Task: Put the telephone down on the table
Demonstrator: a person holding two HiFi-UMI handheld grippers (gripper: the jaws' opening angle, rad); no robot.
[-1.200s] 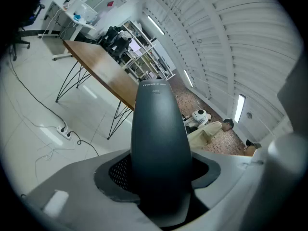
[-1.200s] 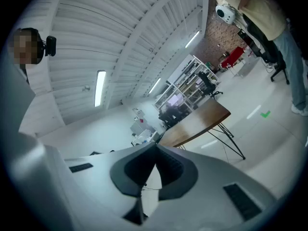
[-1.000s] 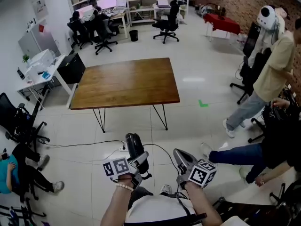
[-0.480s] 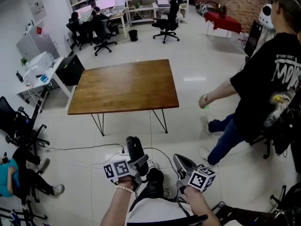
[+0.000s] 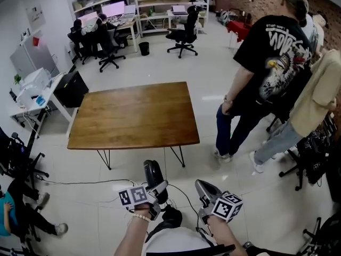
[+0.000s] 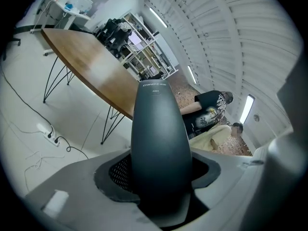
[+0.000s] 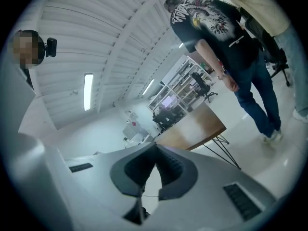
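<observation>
1. The telephone (image 6: 161,138), a dark, smooth handset, is clamped between the jaws of the left gripper (image 5: 155,188). It is held by its lower part, with the rounded end jutting past the pads toward the table.
2. The right gripper (image 5: 205,192) is carried just to the right, its jaws closed together with nothing between them.
3. The wooden table (image 5: 133,116) is seen farther off across the floor, well apart from the handset. A person in a black shirt (image 5: 261,63) stands to its right.
4. The handset is judged to be light, rigid and rather slippery. A firm hold across its narrow body is advised until it is laid flat, since a drop could crack it.
</observation>
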